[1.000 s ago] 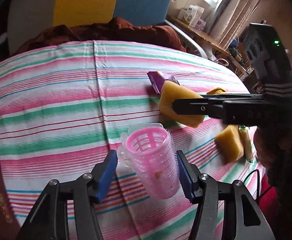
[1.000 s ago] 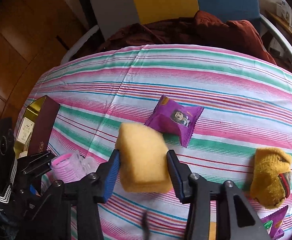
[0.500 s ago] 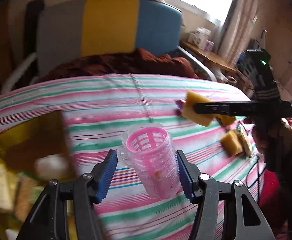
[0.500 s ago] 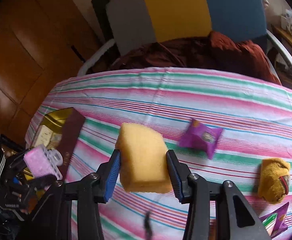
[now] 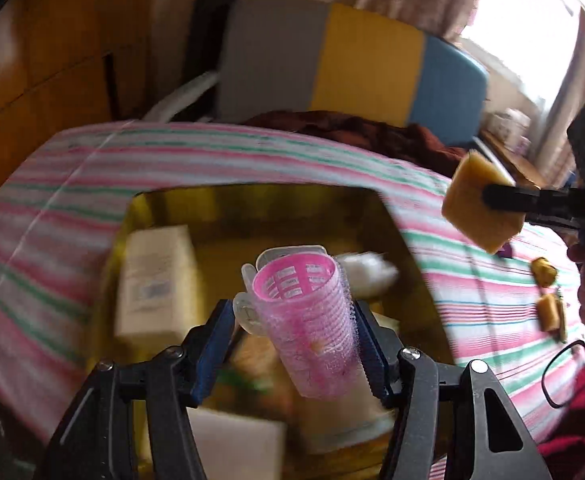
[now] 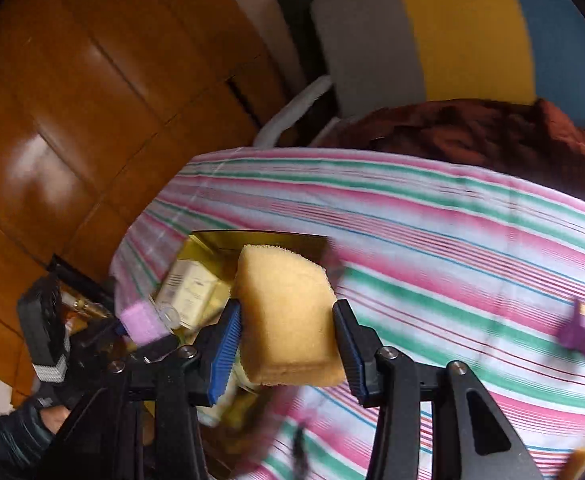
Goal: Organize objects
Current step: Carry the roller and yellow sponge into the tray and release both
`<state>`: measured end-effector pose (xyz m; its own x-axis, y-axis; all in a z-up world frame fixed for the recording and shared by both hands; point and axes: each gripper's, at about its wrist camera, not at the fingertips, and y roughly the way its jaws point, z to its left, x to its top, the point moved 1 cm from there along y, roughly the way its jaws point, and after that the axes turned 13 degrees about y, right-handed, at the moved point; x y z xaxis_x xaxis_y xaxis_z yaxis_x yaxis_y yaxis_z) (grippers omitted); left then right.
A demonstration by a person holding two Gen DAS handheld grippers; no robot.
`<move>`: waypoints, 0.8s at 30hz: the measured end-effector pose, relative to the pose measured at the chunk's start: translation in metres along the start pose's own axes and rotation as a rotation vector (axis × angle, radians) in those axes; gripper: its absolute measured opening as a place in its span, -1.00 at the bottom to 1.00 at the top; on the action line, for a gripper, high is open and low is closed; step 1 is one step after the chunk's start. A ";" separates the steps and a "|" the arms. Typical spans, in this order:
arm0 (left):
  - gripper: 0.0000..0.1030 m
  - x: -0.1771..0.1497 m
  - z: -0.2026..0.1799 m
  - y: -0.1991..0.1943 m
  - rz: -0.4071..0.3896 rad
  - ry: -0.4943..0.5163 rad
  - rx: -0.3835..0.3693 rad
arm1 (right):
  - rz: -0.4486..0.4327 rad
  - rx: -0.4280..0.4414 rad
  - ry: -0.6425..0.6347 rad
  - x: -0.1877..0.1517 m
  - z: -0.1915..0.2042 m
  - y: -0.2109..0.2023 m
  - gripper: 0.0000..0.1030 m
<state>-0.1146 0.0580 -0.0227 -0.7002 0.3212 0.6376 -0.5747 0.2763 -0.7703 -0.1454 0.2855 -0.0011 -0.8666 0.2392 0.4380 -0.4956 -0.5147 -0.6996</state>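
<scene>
Because both items seem bound for the gold box (image 5: 404, 240), the left hand-held gripper (image 5: 292, 344) clamps the pink roller (image 5: 308, 320) above it, while the right hand-held gripper (image 6: 288, 344) grips the yellow sponge (image 6: 288, 316) nearby.

The left claw (image 5: 292, 344) is clamped on a pink ribbed plastic hair roller (image 5: 304, 320) above the open gold box (image 5: 252, 200). The right claw (image 6: 288, 344) grips a yellow sponge block (image 6: 288, 316) just beside that box.
</scene>
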 end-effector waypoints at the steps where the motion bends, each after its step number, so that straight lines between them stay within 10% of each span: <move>1: 0.17 -0.005 0.007 0.000 0.006 -0.010 0.010 | 0.003 0.000 0.006 0.002 0.010 0.011 -0.09; 6: 0.83 -0.025 0.036 -0.007 0.000 -0.085 0.056 | 0.004 -0.005 0.024 0.006 0.052 0.053 0.05; 24: 0.95 -0.031 0.038 -0.060 -0.126 -0.053 0.209 | -0.097 -0.140 -0.084 -0.026 0.088 0.050 0.57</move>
<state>-0.0753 -0.0031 0.0034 -0.6355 0.2470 0.7316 -0.7301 0.1162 -0.6734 -0.1423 0.1806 0.0018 -0.8096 0.2095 0.5483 -0.5846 -0.3716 -0.7213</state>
